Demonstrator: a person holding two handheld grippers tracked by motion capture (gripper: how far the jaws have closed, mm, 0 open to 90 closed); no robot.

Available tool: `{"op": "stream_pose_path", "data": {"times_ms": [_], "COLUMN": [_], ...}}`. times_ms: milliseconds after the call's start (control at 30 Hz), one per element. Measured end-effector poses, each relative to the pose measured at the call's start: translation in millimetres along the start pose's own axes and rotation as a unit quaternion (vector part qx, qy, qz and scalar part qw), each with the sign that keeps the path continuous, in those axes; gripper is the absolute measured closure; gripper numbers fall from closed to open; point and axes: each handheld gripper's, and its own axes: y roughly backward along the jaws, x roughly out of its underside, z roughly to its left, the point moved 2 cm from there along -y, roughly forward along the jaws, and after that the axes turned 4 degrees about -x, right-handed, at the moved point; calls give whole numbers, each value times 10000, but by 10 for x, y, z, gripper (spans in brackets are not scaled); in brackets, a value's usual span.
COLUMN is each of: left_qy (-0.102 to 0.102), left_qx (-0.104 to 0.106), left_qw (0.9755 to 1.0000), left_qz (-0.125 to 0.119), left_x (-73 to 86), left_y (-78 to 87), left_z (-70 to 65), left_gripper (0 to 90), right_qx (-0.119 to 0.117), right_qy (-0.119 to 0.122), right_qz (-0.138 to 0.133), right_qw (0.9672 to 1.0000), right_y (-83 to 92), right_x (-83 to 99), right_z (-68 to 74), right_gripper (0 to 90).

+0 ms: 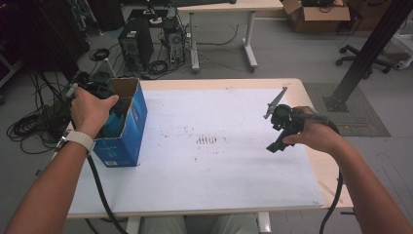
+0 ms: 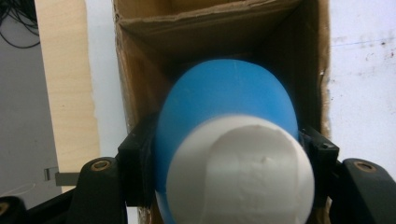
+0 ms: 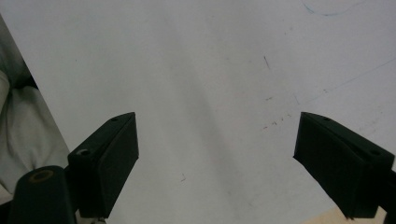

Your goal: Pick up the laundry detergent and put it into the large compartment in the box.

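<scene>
A blue cardboard box point(image 1: 127, 127) stands open-topped at the table's left edge. My left gripper point(image 1: 104, 95) reaches down into its mouth. In the left gripper view the brown inside of the box point(image 2: 205, 32) lies straight ahead, and a blue bottle with a white cap point(image 2: 229, 140) sits clamped between the two black jaws, my left gripper point(image 2: 224, 154) shut on it. My right gripper point(image 1: 278, 130) hovers over the right side of the white sheet; in the right gripper view it point(image 3: 217, 154) is open with nothing between its fingers point(image 3: 109, 158).
A white sheet point(image 1: 209, 146) covers most of the wooden table point(image 1: 311, 161). Beyond the far edge stand computer towers point(image 1: 136, 44), cables, a second desk point(image 1: 224, 7), a cardboard box point(image 1: 316, 14) and a black post point(image 1: 370, 48) on the floor.
</scene>
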Motion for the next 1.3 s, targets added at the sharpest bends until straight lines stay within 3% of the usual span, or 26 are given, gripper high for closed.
{"op": "stream_pose_path", "data": {"times_ms": [600, 1167, 1300], "left_qy": [-4, -69, -75], "left_qx": [137, 194, 217], "left_qw": [9999, 9998, 9997], "left_qz": [6, 3, 0], "left_x": [62, 45, 39], "left_y": [-225, -234, -189], "left_z": [-13, -16, -9], "left_gripper": [371, 363, 312], "right_qx": [-20, -39, -37], "right_qy": [-13, 1, -9], "right_qz": [31, 39, 35], "right_qw": [10000, 10000, 10000], "right_y": [-29, -49, -46], "right_x": [4, -12, -9], "right_z": [-14, -9, -9], "right_gripper": [137, 137, 137]}}
